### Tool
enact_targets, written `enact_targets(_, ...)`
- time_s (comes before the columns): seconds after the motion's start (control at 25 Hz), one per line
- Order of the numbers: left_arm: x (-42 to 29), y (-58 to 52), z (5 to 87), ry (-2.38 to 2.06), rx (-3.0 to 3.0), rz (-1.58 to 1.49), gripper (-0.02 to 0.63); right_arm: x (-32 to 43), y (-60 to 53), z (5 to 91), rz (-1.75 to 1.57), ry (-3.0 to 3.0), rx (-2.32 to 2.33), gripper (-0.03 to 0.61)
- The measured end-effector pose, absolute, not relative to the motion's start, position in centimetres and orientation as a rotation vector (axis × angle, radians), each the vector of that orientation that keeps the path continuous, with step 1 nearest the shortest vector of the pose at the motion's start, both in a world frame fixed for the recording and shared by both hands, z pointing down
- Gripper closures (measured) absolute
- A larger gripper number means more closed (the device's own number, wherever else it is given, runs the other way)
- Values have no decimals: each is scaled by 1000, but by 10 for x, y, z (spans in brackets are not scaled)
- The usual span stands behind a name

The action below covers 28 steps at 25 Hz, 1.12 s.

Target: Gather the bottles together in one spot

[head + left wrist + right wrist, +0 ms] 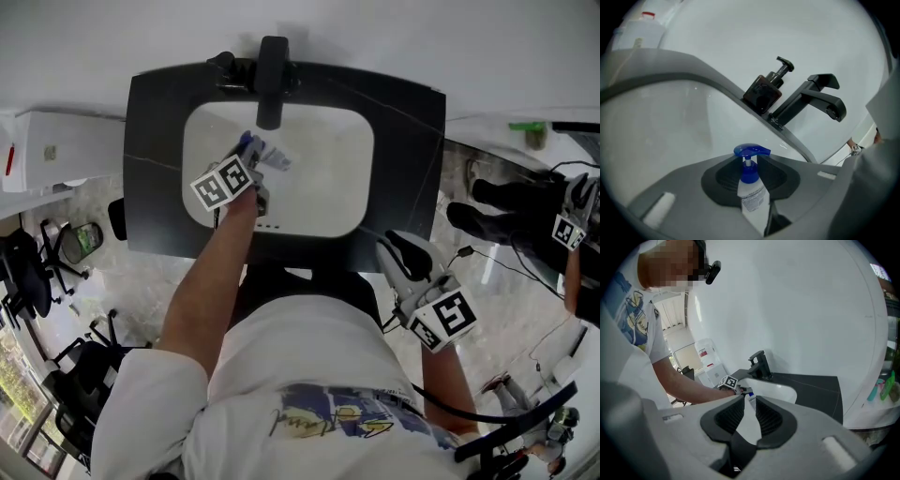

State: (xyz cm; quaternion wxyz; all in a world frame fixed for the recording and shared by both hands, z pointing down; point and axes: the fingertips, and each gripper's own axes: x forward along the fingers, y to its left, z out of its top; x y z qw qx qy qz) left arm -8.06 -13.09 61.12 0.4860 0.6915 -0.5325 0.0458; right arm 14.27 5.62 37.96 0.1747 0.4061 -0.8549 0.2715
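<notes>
A white bottle with a blue pump (752, 197) hangs above the white sink basin (319, 178), and my left gripper (251, 169) is shut on its body. The pump head sticks out past the fingertips. In the right gripper view that bottle (751, 399) shows small beyond the jaws. A dark brown pump bottle (762, 93) stands on the black counter (403, 150) beside the black faucet (813, 98); from the head camera it (223, 64) is at the counter's back left. My right gripper (386, 246) is off the counter's front right corner, open with nothing between its jaws.
The faucet (271, 80) reaches over the basin from the back wall. A white cabinet (56, 150) stands left of the counter. Office chairs (37, 262) and cables lie on the floor. Another marker cube (568, 231) shows at the far right.
</notes>
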Motion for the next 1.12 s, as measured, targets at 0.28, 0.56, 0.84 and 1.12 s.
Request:
enact_targets(0.28,-94,-126,586,-1315,1910,301,517,125,58,377,758,-2429,1140,502)
enact_targets(0.56,-99,-130,549,-1264,2107,382,517,111,54,378,749,-2436,1139,502)
enact_targets(0.84,-113,-145,501,-1244,2281,404,517,101,46,378,742,-2436,1153,502)
enact_targets(1.12,-144,-168,459,-1294,2375,422,517,94,44,374,725,-2428,1169,502)
